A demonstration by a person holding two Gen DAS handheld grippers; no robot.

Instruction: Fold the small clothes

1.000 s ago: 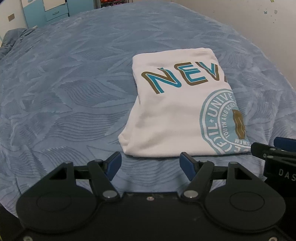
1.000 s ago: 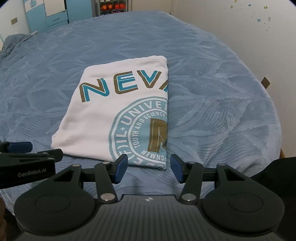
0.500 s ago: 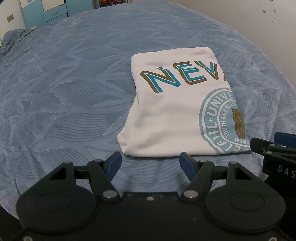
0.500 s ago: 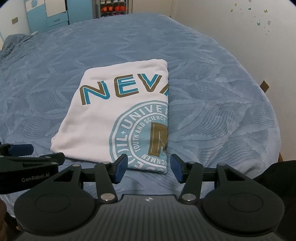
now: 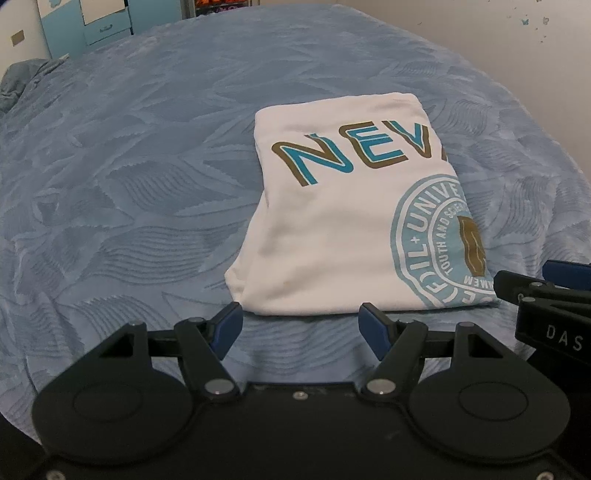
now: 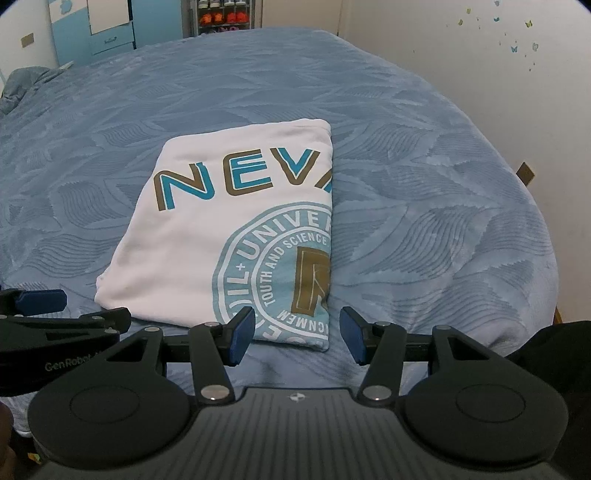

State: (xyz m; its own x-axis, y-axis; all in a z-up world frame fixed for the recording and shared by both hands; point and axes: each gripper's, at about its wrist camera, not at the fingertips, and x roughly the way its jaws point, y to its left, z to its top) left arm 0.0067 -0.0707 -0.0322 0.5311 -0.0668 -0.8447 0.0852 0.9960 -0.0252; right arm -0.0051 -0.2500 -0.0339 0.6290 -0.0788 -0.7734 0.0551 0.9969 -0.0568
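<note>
A white T-shirt (image 5: 332, 236) with teal and brown lettering and a round teal crest lies folded into a rectangle on the blue bedspread (image 5: 129, 184). In the left wrist view my left gripper (image 5: 301, 326) hovers open just before the shirt's near edge, nothing between its blue pads. The right wrist view shows the same shirt (image 6: 221, 236), with my right gripper (image 6: 297, 334) open in front of its near right corner. Each gripper also shows at the edge of the other's view: the right gripper (image 5: 546, 295) and the left gripper (image 6: 48, 314).
The blue textured bedspread (image 6: 424, 221) spreads wide around the shirt. A cream wall (image 6: 480, 74) with small butterfly stickers runs along the right. Blue and white cabinets (image 6: 103, 33) and a shelf with orange items (image 6: 225, 16) stand at the far end.
Both grippers have drawn back slightly and the views tilted up a little, so the shirt sits lower in frame. Jaws stay open; the shirt has not moved.
</note>
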